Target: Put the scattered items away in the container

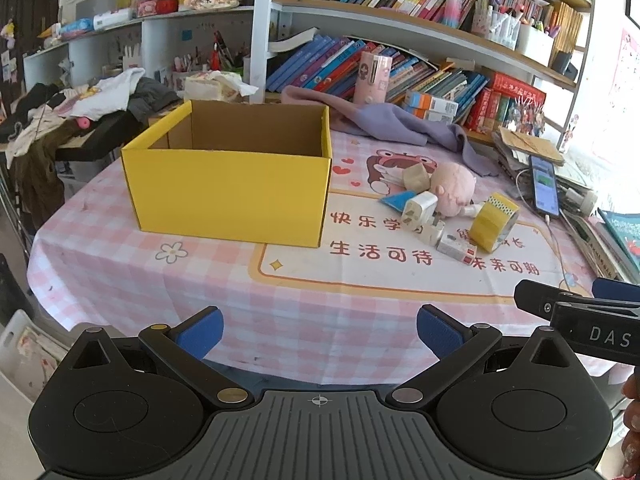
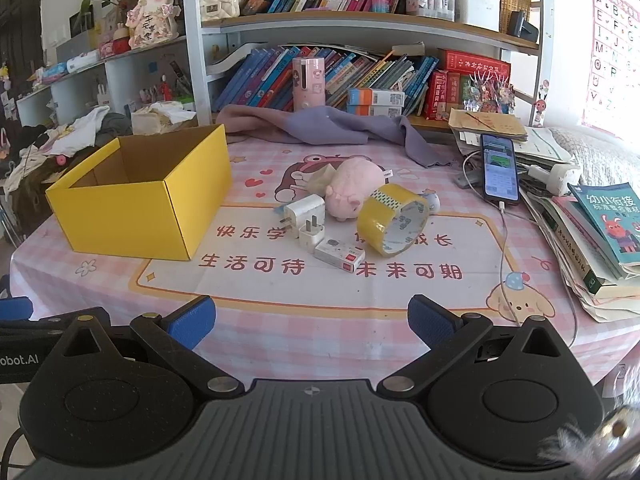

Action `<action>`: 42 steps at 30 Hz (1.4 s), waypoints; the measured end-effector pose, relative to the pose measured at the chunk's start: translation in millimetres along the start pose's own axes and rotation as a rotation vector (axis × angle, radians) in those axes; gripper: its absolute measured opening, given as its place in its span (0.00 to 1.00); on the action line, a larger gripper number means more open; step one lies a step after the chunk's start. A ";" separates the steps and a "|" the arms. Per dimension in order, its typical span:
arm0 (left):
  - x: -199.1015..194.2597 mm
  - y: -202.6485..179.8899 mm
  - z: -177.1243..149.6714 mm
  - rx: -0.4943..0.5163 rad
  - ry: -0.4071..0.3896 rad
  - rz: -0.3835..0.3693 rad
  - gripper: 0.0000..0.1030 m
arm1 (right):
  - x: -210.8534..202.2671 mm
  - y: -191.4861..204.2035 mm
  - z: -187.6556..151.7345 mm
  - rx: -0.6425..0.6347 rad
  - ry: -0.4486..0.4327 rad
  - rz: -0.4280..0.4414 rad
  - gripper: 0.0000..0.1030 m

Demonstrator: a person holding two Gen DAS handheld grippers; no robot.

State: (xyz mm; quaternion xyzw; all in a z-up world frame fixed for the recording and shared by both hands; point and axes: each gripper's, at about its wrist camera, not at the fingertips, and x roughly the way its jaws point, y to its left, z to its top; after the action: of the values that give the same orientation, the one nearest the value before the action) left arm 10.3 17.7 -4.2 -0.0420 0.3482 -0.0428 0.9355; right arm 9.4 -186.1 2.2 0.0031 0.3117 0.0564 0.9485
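- The yellow box [image 2: 140, 196] stands open-topped on the pink checked tablecloth [image 2: 280, 332]; what shows of its brown inside is bare, though the floor is hidden in both views.
- Every scattered item lies outside the box, in one cluster to its right on the cloth.
- Nearest the box in that cluster is a white charger [image 2: 303, 210] with its prongs pointing toward the box, and a second white plug [image 2: 312, 234] sits just beside it, prongs up.
- A small white carton [image 2: 339, 255] lies flat in front of the second plug, touching or nearly touching it.
- A pink plush pig [image 2: 352, 186] lies behind the chargers, farther from the box, resting against a beige packet [image 2: 320, 176].
- A roll of yellow tape [image 2: 394, 220] stands tilted on edge at the far right of the cluster, well apart from the box and close against the pig.
- The left gripper [image 1: 319, 330] hovers over the near edge of the cloth in front of the box, its blue pads spread wide apart with nothing between them.
- The right gripper [image 2: 311, 320] hovers in front of the cluster, to the right of the box, fingers likewise spread wide and holding nothing.
- A phone [image 2: 500, 168] with a lit screen lies beyond the tape, far to the right of the box, a cable plugged into it.
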 end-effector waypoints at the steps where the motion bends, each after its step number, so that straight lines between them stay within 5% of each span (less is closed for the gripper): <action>1: 0.1 -0.5 0.0 0.003 0.000 0.002 1.00 | -0.1 0.0 0.0 0.000 0.000 0.001 1.00; 42: 0.6 -4.3 -3.1 0.064 0.011 0.017 1.00 | 3.4 -3.2 5.3 -0.046 -0.009 0.025 1.00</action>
State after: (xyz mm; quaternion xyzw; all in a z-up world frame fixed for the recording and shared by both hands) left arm 8.5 13.2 -6.5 -0.0086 0.3523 -0.0461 0.9347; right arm 15.6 -188.7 4.3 -0.0144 0.3059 0.0754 0.9490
